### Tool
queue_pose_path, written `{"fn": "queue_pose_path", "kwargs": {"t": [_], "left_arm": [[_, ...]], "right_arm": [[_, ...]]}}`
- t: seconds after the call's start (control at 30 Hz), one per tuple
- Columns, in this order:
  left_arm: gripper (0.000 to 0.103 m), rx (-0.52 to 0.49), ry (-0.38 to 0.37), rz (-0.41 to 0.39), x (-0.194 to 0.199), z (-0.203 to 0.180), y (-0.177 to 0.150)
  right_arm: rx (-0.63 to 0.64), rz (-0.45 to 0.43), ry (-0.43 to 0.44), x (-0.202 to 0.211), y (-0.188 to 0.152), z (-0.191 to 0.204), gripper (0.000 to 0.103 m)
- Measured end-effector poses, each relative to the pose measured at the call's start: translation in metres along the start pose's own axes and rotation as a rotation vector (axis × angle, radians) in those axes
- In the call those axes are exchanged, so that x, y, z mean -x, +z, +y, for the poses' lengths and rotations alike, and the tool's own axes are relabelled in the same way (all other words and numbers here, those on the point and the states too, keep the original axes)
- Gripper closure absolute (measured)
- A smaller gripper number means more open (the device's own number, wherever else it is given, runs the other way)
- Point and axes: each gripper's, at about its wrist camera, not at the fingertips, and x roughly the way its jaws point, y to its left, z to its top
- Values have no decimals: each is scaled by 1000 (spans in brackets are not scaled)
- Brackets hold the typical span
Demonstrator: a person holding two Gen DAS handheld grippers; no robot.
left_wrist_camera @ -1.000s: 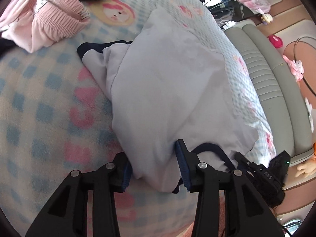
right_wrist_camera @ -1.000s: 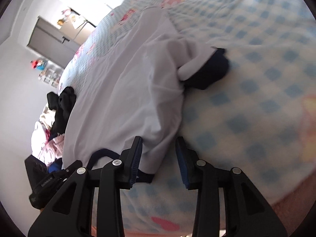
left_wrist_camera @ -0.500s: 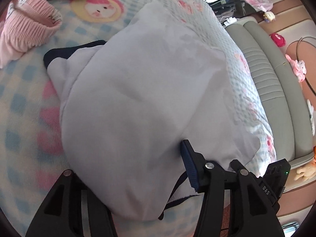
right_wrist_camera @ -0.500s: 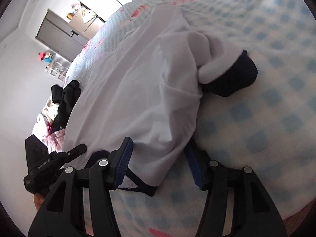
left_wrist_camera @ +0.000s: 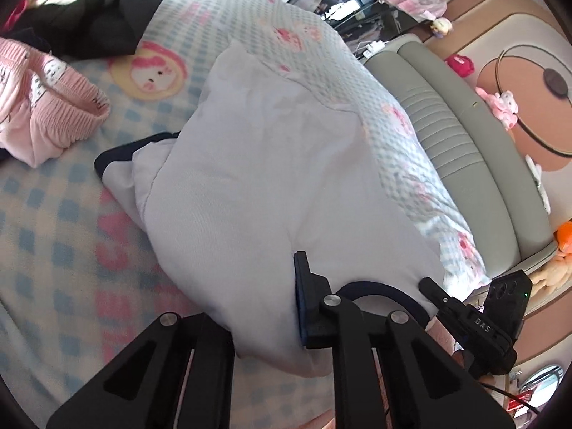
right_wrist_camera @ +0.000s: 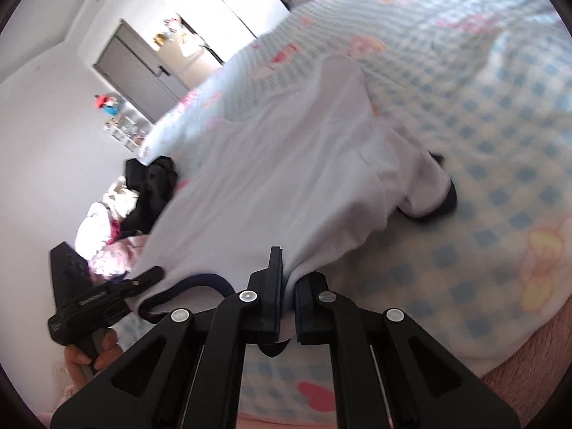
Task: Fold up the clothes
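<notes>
- My bed wears a checked blanket (left_wrist_camera: 53,221) in blue, cream and pink cartoon prints.
- On the right a grey padded headboard (left_wrist_camera: 461,150) runs along a peach wall panel (left_wrist_camera: 514,53).
- Far left, a white wall (right_wrist_camera: 39,136), a grey door (right_wrist_camera: 143,78) and a bright window (right_wrist_camera: 228,3).

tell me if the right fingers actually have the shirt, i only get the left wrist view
Observer: Yes. The right gripper is shut on the white shirt, pinching its edge just beside the navy collar.
Operator: ok where's the sleeve on that side
Observer: It lies bunched on the checked blanket, its navy cuff poking out from under the white cloth, well clear of the right gripper.
</notes>
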Motion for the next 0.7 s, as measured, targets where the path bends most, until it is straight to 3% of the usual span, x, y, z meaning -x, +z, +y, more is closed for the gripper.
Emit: {"fn": "queue_pose_path", "kwargs": {"t": [0.1, 0.17, 0.27, 0.33, 0.37, 0.43, 0.5, 0.63, 0.7], "left_arm": [[83, 55, 24, 80, -19, 16, -13], [80, 56, 49, 94, -21, 23, -24], [78, 81, 34, 82, -20, 27, -35], [76, 117, -16, 76, -18, 28, -38], [79, 136, -55, 69, -15, 29, -38], [85, 218, -164, 18, -5, 37, -39], [85, 251, -182, -11, 5, 44, -38], [85, 161, -36, 30, 13, 41, -41], [80, 149, 95, 25, 21, 41, -42]], "right_arm": [[24, 111, -90, -19, -15, -9, 97], [122, 119, -123, -15, -21, 4, 95], [148, 76, -112, -5, -14, 13, 92], [102, 70, -90, -9, -9, 4, 84], [75, 109, -73, -18, -10, -3, 83], [28, 182, -47, -37, -14, -16, 85], [54, 182, -91, -39, -20, -16, 89], [63, 121, -190, -19, -17, -16, 90], [71, 98, -209, -9, -14, -14, 90]]}}
